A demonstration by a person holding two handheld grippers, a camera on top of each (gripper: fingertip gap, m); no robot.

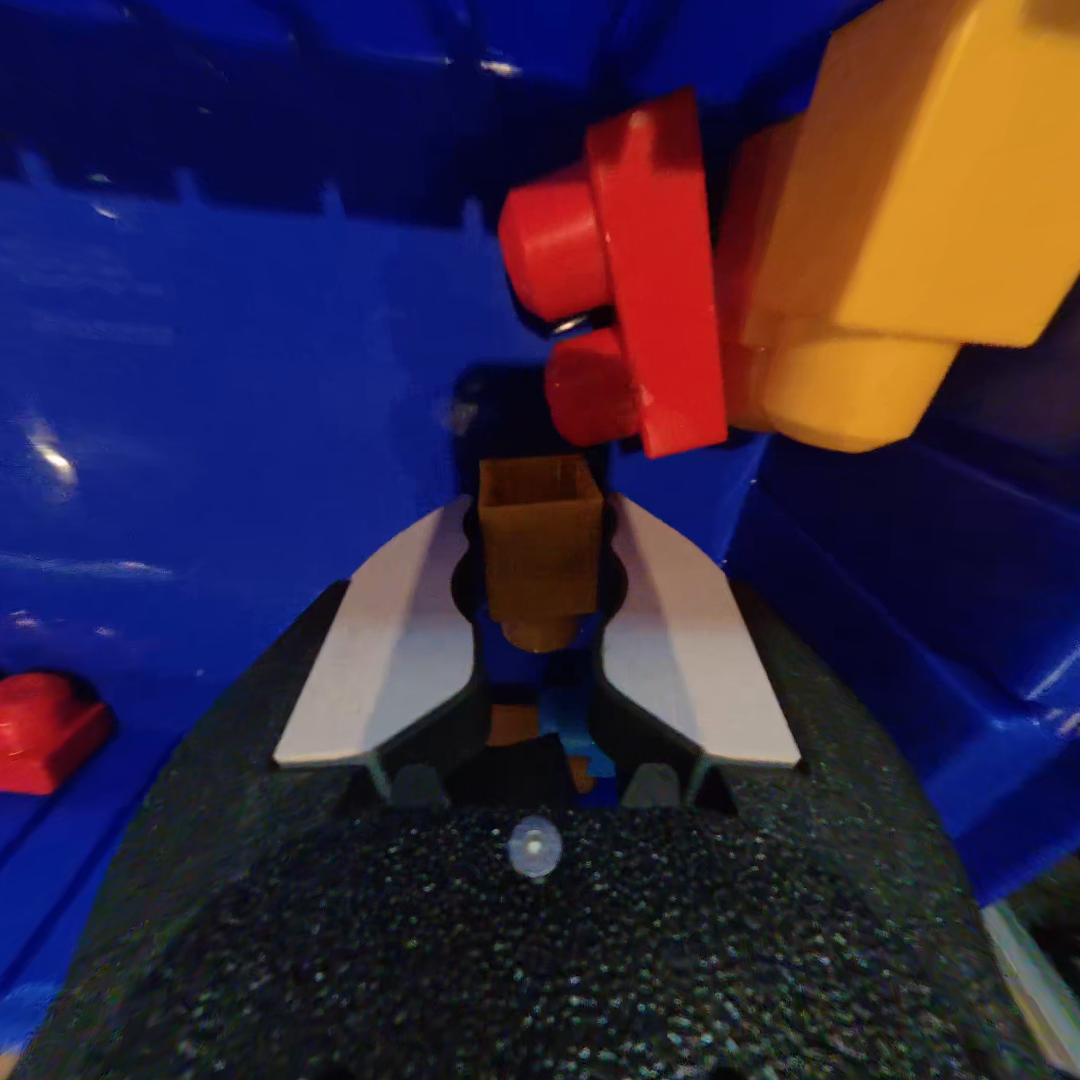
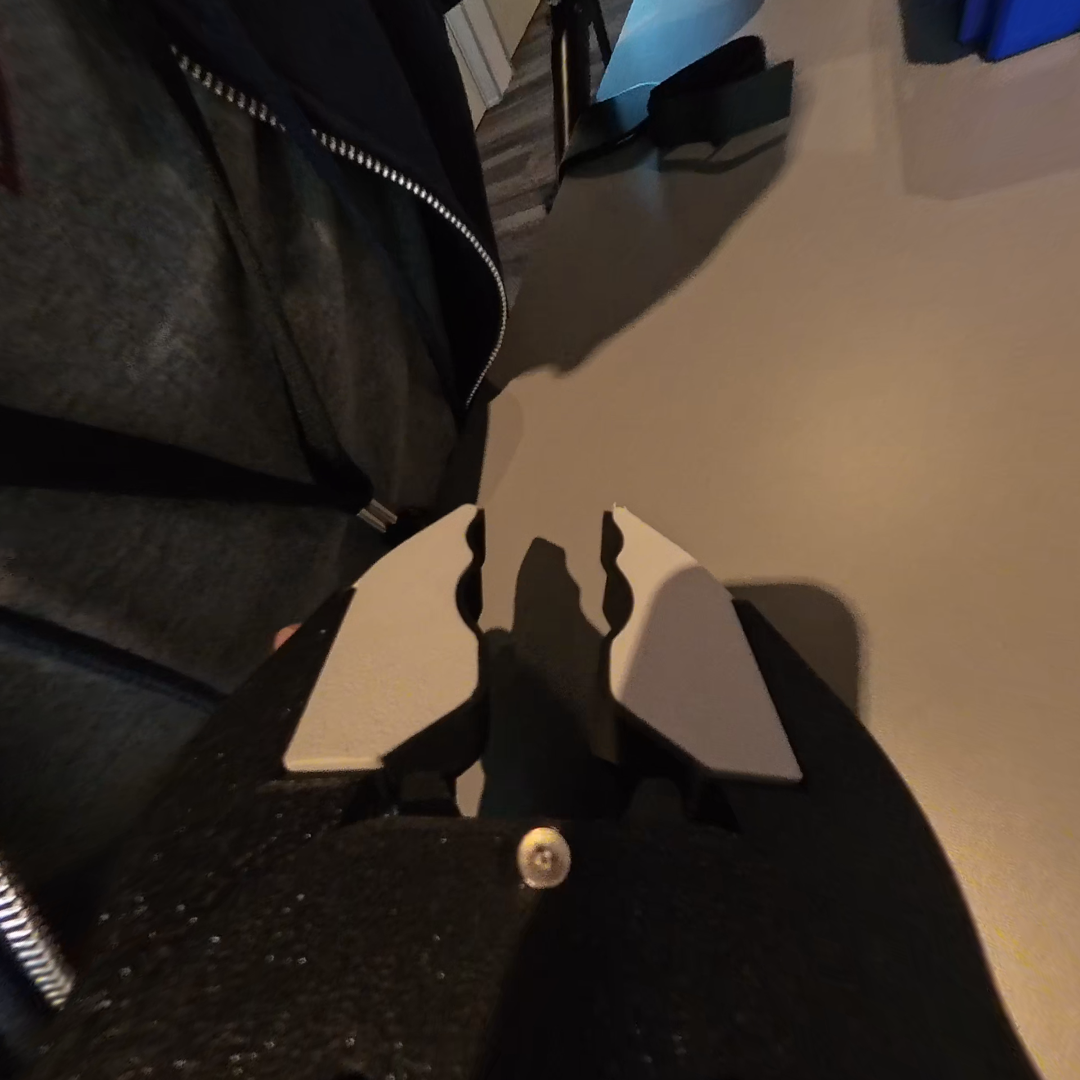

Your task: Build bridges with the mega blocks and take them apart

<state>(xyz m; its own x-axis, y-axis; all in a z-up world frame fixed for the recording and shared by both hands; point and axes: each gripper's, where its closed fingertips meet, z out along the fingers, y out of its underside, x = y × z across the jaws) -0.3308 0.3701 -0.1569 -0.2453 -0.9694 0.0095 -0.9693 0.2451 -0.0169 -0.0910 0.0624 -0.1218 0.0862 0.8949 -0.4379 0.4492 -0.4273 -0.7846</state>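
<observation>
In the left wrist view my left gripper (image 1: pixel 540 514) is inside a blue plastic bin (image 1: pixel 234 350) and is shut on a small orange-brown block (image 1: pixel 540 543), its open underside facing away from the camera. Just above and to the right, a red two-stud block (image 1: pixel 643 274) lies against a large yellow block (image 1: pixel 906 222). Another red block (image 1: pixel 47 730) lies at the lower left of the bin. In the right wrist view my right gripper (image 2: pixel 543 520) is open and empty, low over a beige table (image 2: pixel 818 409).
The bin's ribbed blue walls close in on the left gripper from all sides. In the right wrist view a person's dark zip jacket (image 2: pixel 204 292) fills the left side. A black stand (image 2: pixel 719 99), a light blue object (image 2: pixel 666 41) and a blue bin corner (image 2: pixel 1023 29) sit at the far end of the table. My hands' fingertips stand some 40 cm from each other.
</observation>
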